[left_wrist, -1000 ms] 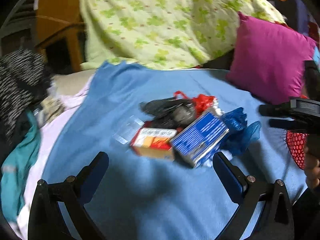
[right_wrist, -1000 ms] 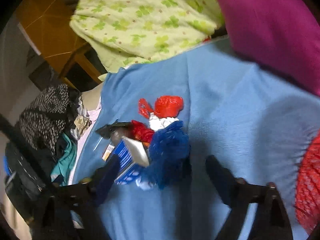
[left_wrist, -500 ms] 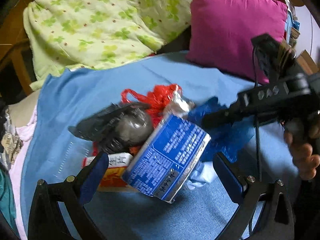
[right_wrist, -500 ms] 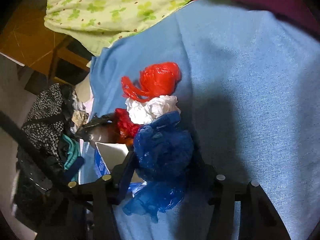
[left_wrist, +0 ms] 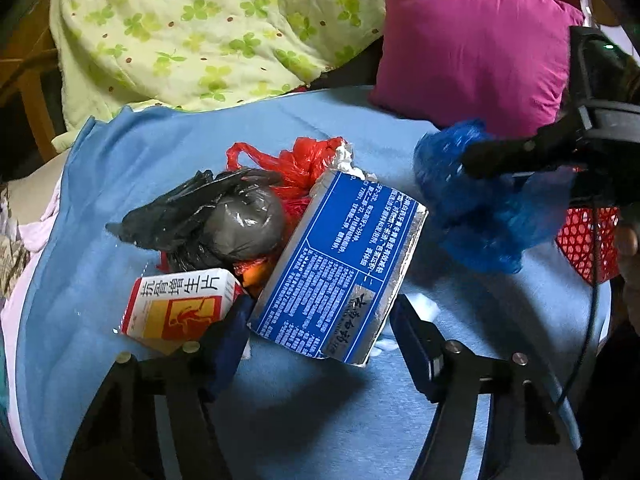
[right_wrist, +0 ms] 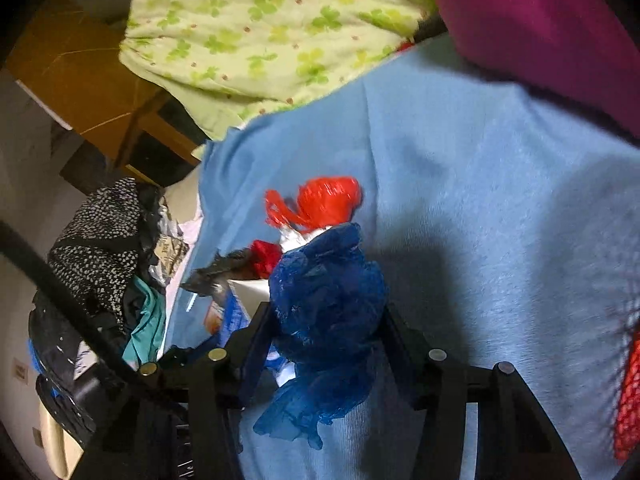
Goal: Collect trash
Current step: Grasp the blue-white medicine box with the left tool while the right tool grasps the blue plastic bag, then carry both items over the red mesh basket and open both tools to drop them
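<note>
Trash sits in a small heap on the blue sheet [left_wrist: 120, 168] of a bed, and we have a gripper at each side of it. Nearest our left gripper [left_wrist: 320, 320] lies a blue foil-lined carton [left_wrist: 336, 264], flattened, printed with white text, its silver edges creased. It lies between the left fingers, whose jaws are closing; the left pad looks to touch its corner, but we cannot tell whether the right pad presses it. Beside the carton lies a white, red and yellow medicine box [left_wrist: 180, 304] with large characters on top. Behind both sit a knotted black plastic bag [left_wrist: 216, 216], glossy and bulging, and a crumpled red plastic bag [left_wrist: 296, 160] with a loop handle, with a scrap of white paper [left_wrist: 344, 158] at its edge.

Our right gripper [right_wrist: 324, 312] pinches a scrunched blue plastic bag [right_wrist: 328, 296], thin and wrinkled, a loose tail hanging below the fingers; in the left wrist view it hangs clear of the sheet, right of the heap. A red mesh basket [left_wrist: 588, 240] shows at the right edge, near a hand [left_wrist: 628, 248]. A magenta pillow [left_wrist: 472, 40] and a green clover-print quilt [left_wrist: 200, 28] lie at the head of the bed.
</note>
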Available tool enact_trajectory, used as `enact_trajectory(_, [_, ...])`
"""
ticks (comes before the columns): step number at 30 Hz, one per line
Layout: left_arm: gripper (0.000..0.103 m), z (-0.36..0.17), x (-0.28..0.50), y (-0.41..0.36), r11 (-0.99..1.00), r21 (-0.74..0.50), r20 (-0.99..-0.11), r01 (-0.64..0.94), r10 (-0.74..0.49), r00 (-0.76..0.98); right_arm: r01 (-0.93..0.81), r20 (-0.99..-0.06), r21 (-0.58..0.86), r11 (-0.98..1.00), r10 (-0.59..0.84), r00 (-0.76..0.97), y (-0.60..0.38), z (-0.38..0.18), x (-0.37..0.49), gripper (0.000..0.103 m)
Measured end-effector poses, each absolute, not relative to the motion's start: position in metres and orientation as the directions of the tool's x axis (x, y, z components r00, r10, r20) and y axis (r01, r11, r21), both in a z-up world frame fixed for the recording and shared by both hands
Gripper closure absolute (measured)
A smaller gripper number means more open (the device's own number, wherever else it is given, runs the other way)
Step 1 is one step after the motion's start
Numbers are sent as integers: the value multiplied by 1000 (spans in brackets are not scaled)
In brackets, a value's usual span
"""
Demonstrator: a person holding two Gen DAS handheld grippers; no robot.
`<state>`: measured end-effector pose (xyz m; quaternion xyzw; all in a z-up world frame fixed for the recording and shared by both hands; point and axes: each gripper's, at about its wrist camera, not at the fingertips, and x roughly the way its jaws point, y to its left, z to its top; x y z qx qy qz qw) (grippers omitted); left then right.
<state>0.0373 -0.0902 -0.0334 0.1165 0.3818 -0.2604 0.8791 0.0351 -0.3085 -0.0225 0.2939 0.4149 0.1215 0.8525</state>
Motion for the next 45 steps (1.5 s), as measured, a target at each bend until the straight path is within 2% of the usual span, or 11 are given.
enact_trajectory(6, [33,-6,6,-90,849,-38,-679,527,-408,610,-46,-545,587,808,437,715,-317,20,2,46])
enact_trajectory(10, [33,37,-20,-102,835,-52,-618,548,-458,639,-110,-453,561,821,415,789,-329,55,-35,46])
enact_trajectory(14, [33,74,-43,-129,808,-55,-569,587,-508,646,-116,-345,530,840,338,876,-362,91,-87,46])
enact_trajectory(17, [33,93,-58,-160,777,-70,-546,625,-554,628,-65,-301,510,858,249,921,-393,104,-117,46])
enact_trajectory(24, [32,112,-77,-250,688,-129,-549,714,-649,526,89,-305,526,846,90,948,-475,94,-162,45])
enact_trajectory(31, [31,89,-79,-331,658,-103,-625,746,-626,466,221,-394,601,768,44,918,-537,66,-168,43])
enact_trajectory(35, [31,74,-80,-348,662,-94,-657,744,-603,453,260,-429,631,731,49,902,-551,55,-167,40])
enact_trajectory(37, [31,69,-81,-349,664,-100,-664,741,-599,447,272,-437,642,717,51,898,-556,52,-164,36])
enact_trajectory(45, [31,80,-89,-312,684,-88,-619,724,-607,498,240,-377,636,733,24,926,-545,60,-165,34])
